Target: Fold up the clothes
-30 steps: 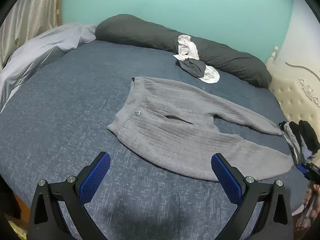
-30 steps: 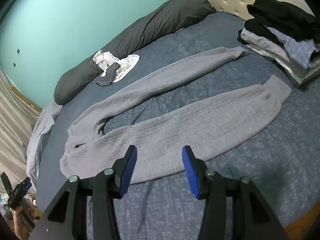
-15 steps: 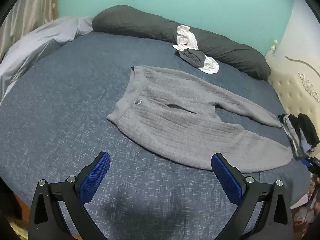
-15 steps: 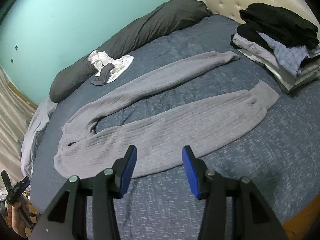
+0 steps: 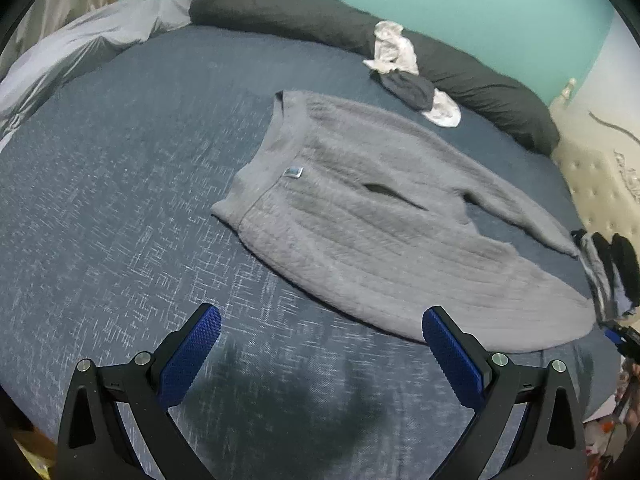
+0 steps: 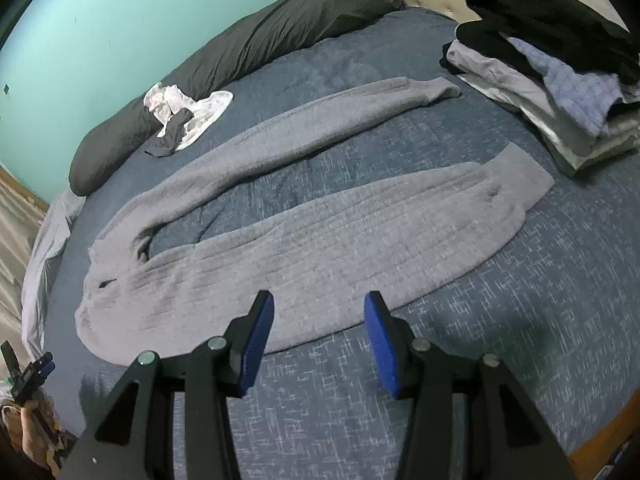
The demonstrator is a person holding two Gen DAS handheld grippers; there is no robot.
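Grey ribbed knit trousers (image 5: 372,216) lie spread flat on the blue bed cover (image 5: 100,200), waistband to the left and both legs running right. In the right wrist view the same trousers (image 6: 304,240) fill the middle, the near leg just beyond my fingertips. My left gripper (image 5: 322,320) is open wide over bare cover near the trousers' lower edge, holding nothing. My right gripper (image 6: 319,306) stands open at the near leg's hem-side edge, empty too. Neither touches the cloth.
A long dark bolster (image 5: 360,28) lines the far edge, with a white and a dark garment (image 5: 404,68) heaped against it. A stack of folded clothes (image 6: 560,60) sits at the right by the padded headboard (image 5: 596,176). A pale duvet (image 5: 80,52) bunches at the left.
Both grippers have come lower and closer to the bed, so the trousers look larger. Their jaws kept the same width and the trousers have not moved.
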